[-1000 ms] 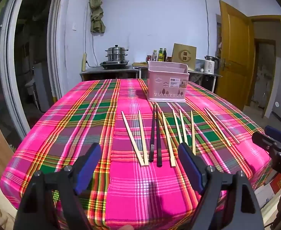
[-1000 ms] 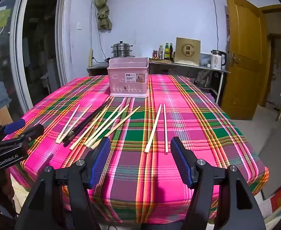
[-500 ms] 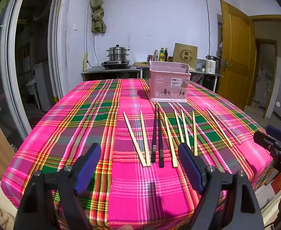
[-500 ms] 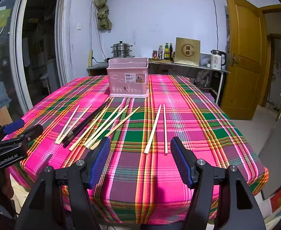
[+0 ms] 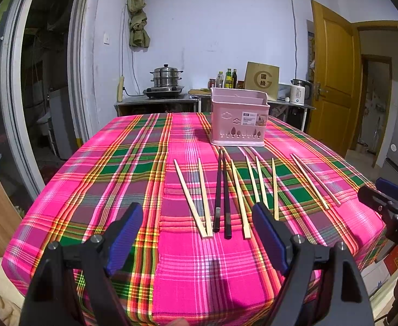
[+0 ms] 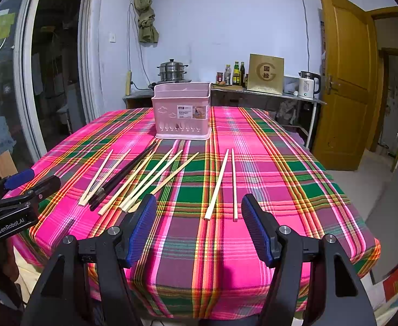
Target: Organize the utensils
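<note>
Several wooden chopsticks (image 5: 261,182) lie side by side on the plaid tablecloth (image 5: 90,190), with a black pair (image 5: 222,193) among them. A pink utensil basket (image 5: 238,119) stands behind them, upright and empty as far as I can see. My left gripper (image 5: 196,209) hovers open over the near ends of the left-hand chopsticks, holding nothing. In the right wrist view the basket (image 6: 182,114) is far centre, and a separate wooden pair (image 6: 220,184) lies just ahead of my right gripper (image 6: 199,199), which is open and empty.
The table's front edge is just under both grippers. The right gripper's body (image 5: 389,198) shows at the left view's right edge, and the left gripper's body (image 6: 22,187) at the right view's left edge. A counter (image 6: 266,92) with a pot, bottles and a kettle runs behind the table.
The left wrist view has shifted very slightly; the chopsticks and basket have not moved, and both grippers stay open.
</note>
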Available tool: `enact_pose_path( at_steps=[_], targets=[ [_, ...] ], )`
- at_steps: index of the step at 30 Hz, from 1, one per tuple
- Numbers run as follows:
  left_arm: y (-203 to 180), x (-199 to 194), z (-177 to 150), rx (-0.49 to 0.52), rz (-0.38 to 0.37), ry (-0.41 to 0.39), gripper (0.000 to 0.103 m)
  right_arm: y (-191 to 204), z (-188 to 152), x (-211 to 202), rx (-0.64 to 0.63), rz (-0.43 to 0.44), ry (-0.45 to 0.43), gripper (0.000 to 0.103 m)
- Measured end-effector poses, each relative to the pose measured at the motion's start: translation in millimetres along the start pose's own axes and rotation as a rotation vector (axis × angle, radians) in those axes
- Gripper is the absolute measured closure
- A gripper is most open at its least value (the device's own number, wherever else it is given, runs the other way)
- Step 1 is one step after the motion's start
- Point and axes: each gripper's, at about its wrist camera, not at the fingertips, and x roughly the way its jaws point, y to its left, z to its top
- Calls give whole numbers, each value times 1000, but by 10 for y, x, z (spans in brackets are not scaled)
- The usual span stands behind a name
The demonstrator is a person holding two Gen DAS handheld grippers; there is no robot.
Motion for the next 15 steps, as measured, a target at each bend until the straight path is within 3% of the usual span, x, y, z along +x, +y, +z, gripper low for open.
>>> enact_pose_path(
  at_steps=[15],
  targets=[
    [-8,-13,11,6,-3,-4,19,5,26,0,0,-2,-4,38]
  ],
)
